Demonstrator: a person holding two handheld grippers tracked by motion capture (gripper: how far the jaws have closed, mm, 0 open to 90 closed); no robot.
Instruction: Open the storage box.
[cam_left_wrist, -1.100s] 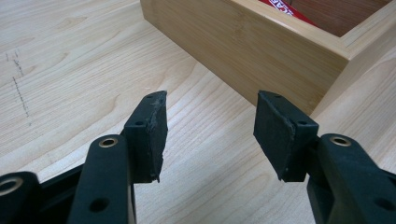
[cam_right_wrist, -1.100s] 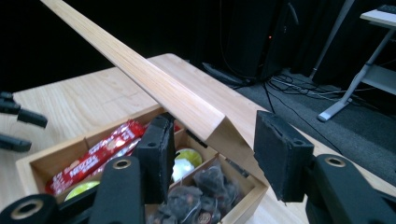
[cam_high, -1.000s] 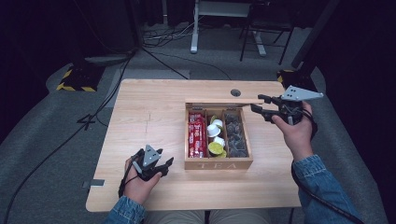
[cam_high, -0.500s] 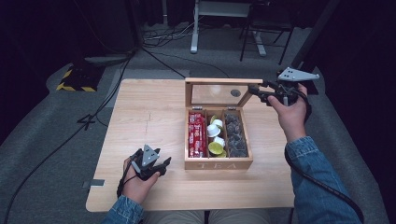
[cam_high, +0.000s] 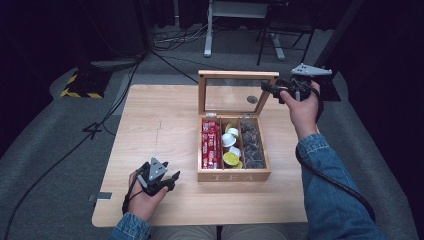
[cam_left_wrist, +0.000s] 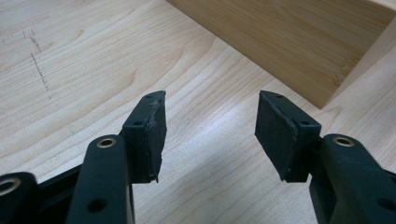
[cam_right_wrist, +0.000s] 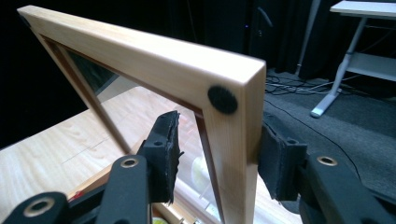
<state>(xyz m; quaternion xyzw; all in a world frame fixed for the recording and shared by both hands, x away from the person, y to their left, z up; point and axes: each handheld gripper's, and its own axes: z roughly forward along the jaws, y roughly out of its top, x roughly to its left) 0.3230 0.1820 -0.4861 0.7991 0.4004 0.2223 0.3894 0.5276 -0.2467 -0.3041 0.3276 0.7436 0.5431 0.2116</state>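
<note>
A wooden tea box (cam_high: 234, 175) sits mid-table with its glass-paned lid (cam_high: 237, 75) standing upright at the back. Inside lie red packets (cam_high: 211, 145), round yellow and white pods (cam_high: 231, 150) and dark packets (cam_high: 252, 145). My right gripper (cam_high: 274, 91) straddles the lid's right rail (cam_right_wrist: 233, 140) near its top corner. Its right pad (cam_right_wrist: 273, 158) touches the wood, while a gap shows beside the left pad (cam_right_wrist: 163, 149). My left gripper (cam_high: 167, 181) rests open on the table, left of the box, with nothing between its jaws (cam_left_wrist: 210, 135).
The wooden table (cam_high: 160, 120) has bare room to the left of and behind the box. The box's corner (cam_left_wrist: 327, 60) lies just ahead of the left jaws. Cables, a desk leg (cam_high: 207, 30) and a chair stand on the floor beyond.
The lid has swung up from low over the box to upright. My right gripper rose and moved back with it. The left gripper stayed put.
</note>
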